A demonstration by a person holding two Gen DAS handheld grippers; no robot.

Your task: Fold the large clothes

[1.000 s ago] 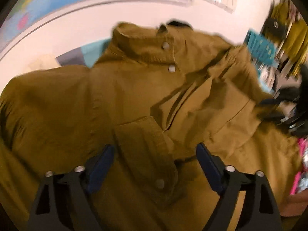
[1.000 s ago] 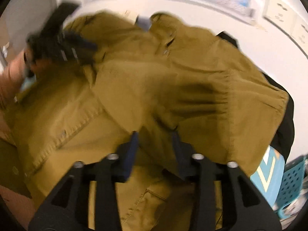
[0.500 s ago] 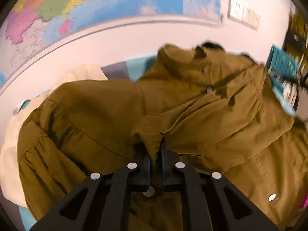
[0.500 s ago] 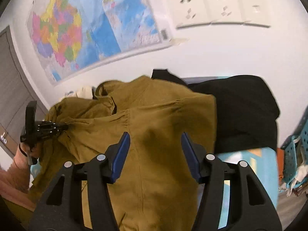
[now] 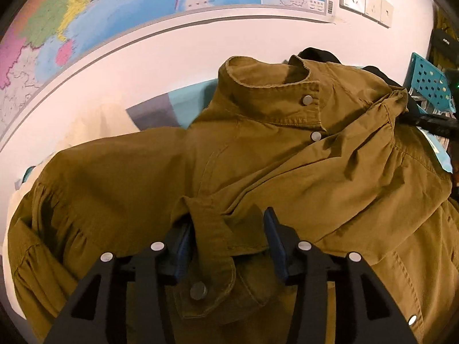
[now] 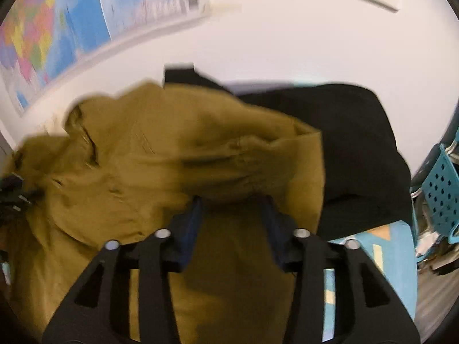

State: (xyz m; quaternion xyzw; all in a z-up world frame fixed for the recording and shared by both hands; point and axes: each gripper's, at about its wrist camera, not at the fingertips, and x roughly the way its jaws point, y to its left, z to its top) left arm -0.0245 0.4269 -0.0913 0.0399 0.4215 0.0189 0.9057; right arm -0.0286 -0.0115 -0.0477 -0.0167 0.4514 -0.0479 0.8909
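- While the olive jacket [image 5: 258,154] lies spread over the worktop below a wall map [image 5: 120,14], my left gripper [image 5: 229,240] hangs over its front; the jaws, having just been opening, stand apart with a snap-buttoned cuff [image 5: 212,258] lying loose between them.
- Seen from my right wrist, blurred, my right gripper [image 6: 232,223] has been closing slightly, jaws still spread with jacket [image 6: 172,157] cloth between them; a black garment [image 6: 344,149] lies just beside, a teal basket [image 6: 441,195] farther right.

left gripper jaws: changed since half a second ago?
Yes. The left gripper, then pinched on the olive shirt cuff, has just been opening; the cuff lies loose between its jaws.
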